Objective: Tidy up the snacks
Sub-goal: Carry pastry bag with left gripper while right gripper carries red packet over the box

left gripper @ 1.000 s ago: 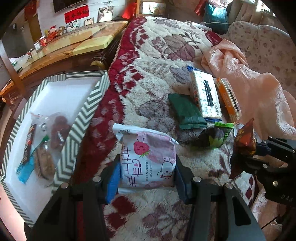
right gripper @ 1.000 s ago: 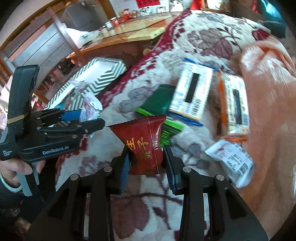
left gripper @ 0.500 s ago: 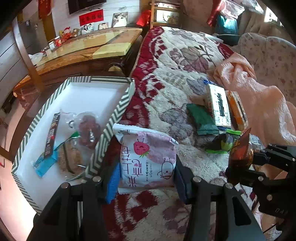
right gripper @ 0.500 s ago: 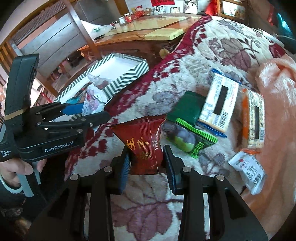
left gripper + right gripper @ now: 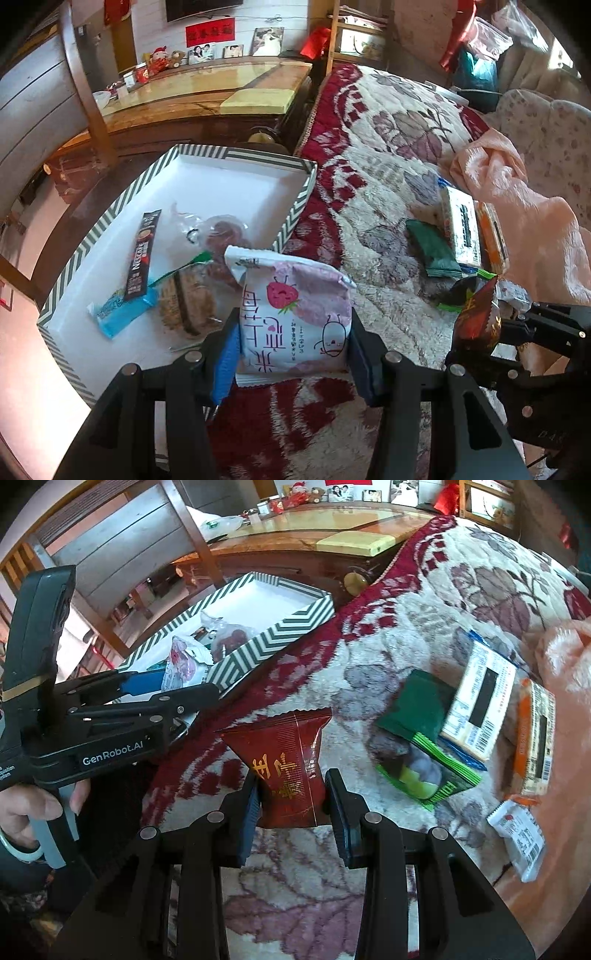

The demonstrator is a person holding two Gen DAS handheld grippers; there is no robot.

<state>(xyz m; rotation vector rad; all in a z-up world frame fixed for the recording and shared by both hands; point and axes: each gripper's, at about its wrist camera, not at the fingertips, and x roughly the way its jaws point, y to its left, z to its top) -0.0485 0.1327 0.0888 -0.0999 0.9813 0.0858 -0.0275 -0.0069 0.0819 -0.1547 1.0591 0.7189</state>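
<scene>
We can read "NESCAFE" in white letters running along the dark coffee stick sachet point(image 5: 142, 254) that lies in the striped box point(image 5: 295, 218). On the black body of the left gripper point(image 5: 192, 696), seen from the right wrist, a white label reads "GenRobot.AI". The red snack packet point(image 5: 286, 764) bears gold Chinese characters and the white strawberry pouch point(image 5: 293, 314) pink ones. A red banner point(image 5: 209, 34) on the far wall carries characters too small for us to make out.

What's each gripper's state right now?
Left gripper: closed on the pink strawberry snack bag.
Right gripper: closed on the dark red snack packet.
</scene>
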